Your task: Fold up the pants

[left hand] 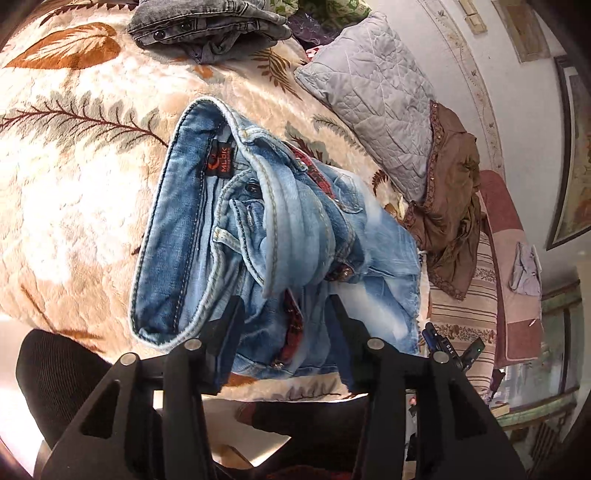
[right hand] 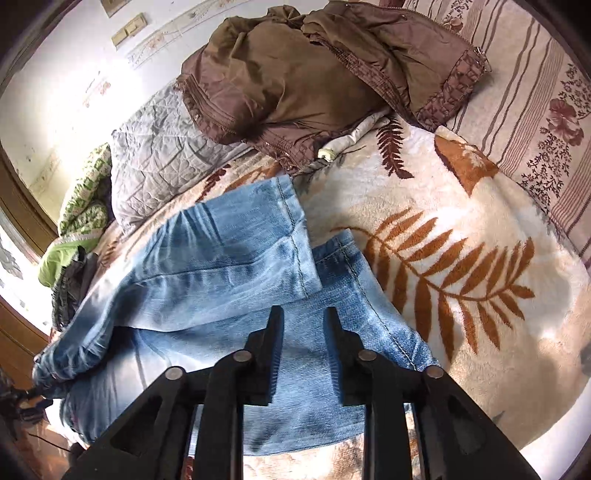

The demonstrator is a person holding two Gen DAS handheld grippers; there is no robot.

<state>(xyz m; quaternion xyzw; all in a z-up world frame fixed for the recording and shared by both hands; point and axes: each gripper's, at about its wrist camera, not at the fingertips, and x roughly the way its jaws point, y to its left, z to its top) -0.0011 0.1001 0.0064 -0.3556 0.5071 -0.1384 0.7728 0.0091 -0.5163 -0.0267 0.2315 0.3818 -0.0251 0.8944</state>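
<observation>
Lying on one blanket (left hand: 74, 192), one pair of jeans (left hand: 236, 229) — two hand-held grippers, left (left hand: 284, 302) and right (right hand: 303, 314), part-open, gripping nothing.

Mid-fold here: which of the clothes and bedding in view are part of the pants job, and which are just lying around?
Part of the job:
- blue jeans, lying on the leaf-print blanket
- left gripper, jaws apart over the waistband end
- right gripper, jaws apart over the leg end

Just lying about:
- brown jacket
- grey quilted pillow
- grey jeans
- green patterned cloth
</observation>
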